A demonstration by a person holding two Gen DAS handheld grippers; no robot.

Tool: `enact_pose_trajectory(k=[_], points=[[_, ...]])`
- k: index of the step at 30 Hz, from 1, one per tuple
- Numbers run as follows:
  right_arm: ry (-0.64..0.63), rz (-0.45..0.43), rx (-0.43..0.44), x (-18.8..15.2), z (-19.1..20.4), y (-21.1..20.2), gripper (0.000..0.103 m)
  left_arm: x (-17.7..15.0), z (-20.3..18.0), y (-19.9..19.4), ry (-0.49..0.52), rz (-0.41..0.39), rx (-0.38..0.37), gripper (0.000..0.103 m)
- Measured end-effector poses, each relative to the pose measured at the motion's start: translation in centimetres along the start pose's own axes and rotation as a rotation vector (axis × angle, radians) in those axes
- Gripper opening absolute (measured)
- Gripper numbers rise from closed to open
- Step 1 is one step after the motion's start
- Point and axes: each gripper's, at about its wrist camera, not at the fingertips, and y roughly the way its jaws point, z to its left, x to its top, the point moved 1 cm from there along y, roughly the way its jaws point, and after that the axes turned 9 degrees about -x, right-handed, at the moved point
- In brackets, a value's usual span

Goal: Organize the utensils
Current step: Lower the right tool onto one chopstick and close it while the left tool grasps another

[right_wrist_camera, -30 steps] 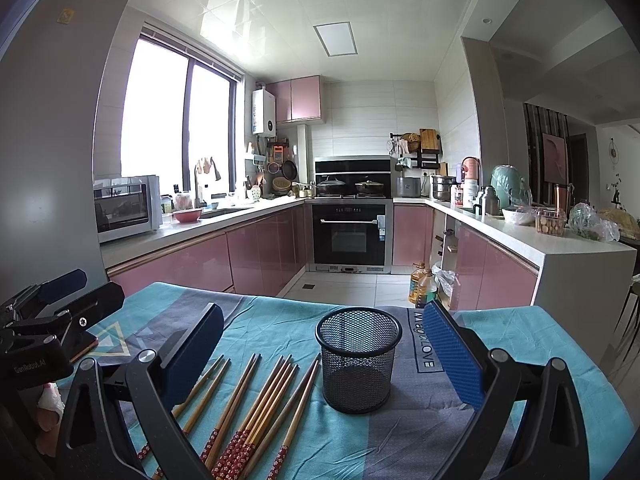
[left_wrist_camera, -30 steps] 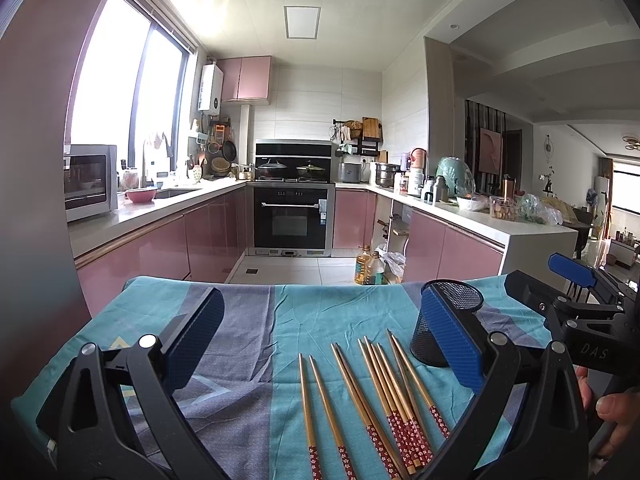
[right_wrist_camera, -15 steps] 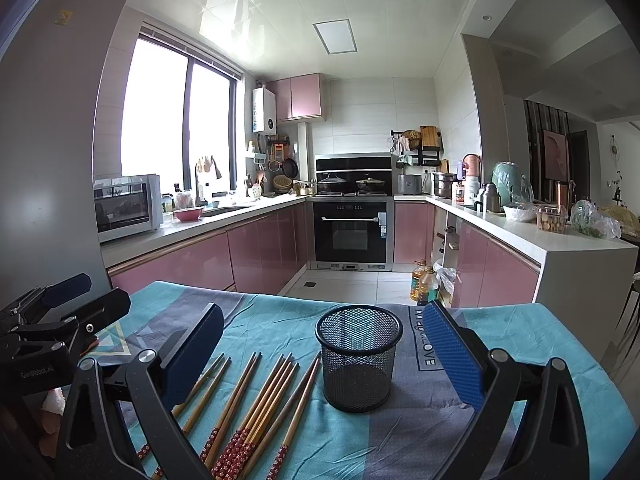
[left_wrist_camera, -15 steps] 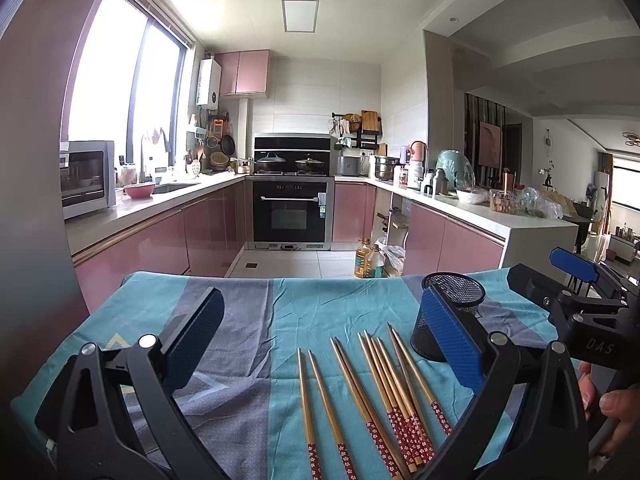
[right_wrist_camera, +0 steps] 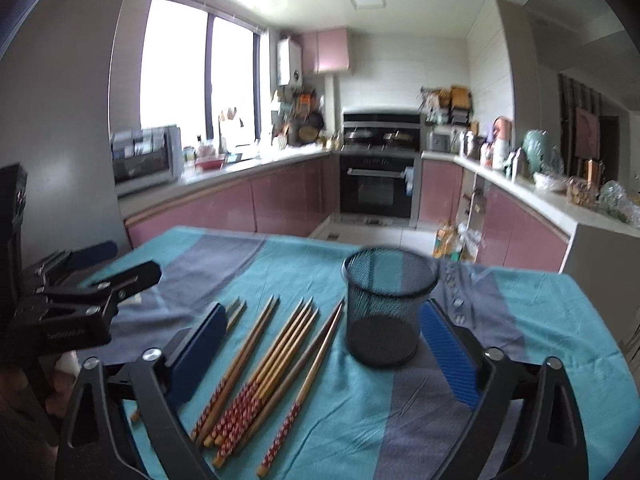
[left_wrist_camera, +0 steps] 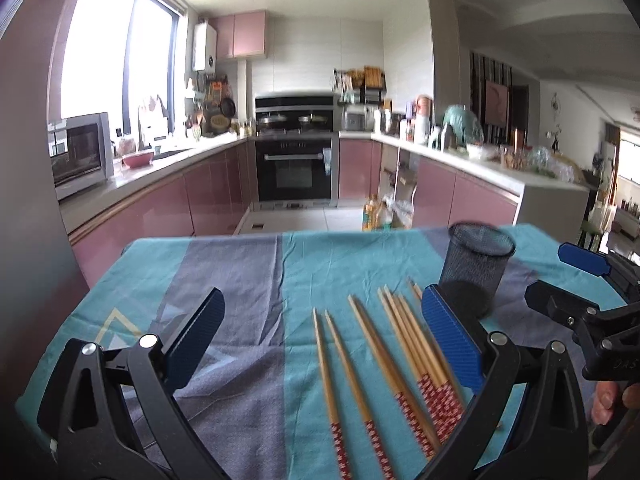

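The chopsticks point(right_wrist_camera: 276, 364) lay flat on the counter point(right_wrist_camera: 552, 332), which had a blue and grey cloth point(left_wrist_camera: 248, 280) over it. They were wooden, with red and white patterned ends, and those ends pointed toward the near edge. Most of them lay close together in a loose bunch, and some lay a little apart from the others.

A black mesh cup point(right_wrist_camera: 390, 306) stood upright on the cloth, just beside the bunch. It looked empty in the right wrist view.

The left tongs point(left_wrist_camera: 324, 334) were spread wide above the cloth. Some chopsticks showed in the gap between the blue pads point(left_wrist_camera: 450, 338), but the pads did not press on them.

The right tongs point(right_wrist_camera: 320, 350) were wide too, and their jaws were closing. The mesh cup and several chopsticks showed between the pads, yet nothing was pinched.

A hand point(left_wrist_camera: 608, 400) held the right tongs at the edge of the left wrist view.

Behind the counter was a kitchen with pink cupboards point(right_wrist_camera: 288, 200), a black oven point(right_wrist_camera: 378, 190) and a big window point(right_wrist_camera: 196, 68).
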Motion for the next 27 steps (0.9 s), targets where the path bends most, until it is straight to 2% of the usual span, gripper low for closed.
enact_pose_trajectory(k=[2,6,9,12,20,23,27], points=[[-0.005,0.077,0.017,-0.7,0.2,1.5,0.08,-0.5,0.5,1.2,-0.003,0.06,-0.017,0.088],[0.007,0.217,0.034,-2.2,0.4,4.5,0.068,-1.9,1.3,3.6,-0.012,0.172,-0.033,0.081],[0.022,0.296,0.043,-3.2,0.2,6.1,0.057,-2.9,2.3,5.2,-0.031,0.242,-0.038,0.07],[0.031,0.35,0.054,-3.7,0.2,7.3,0.053,-3.7,2.7,6.6,-0.046,0.286,-0.058,0.063],[0.001,0.416,0.049,-4.0,1.0,9.4,0.041,-5.1,2.9,10.2,-0.037,0.424,-0.082,0.043],[-0.001,0.434,0.038,-4.1,1.0,10.3,0.035,-5.4,3.1,11.3,-0.039,0.457,-0.089,0.041],[-0.018,0.442,0.027,-3.8,1.3,11.0,0.033,-5.1,3.6,12.6,-0.028,0.467,-0.095,0.04]])
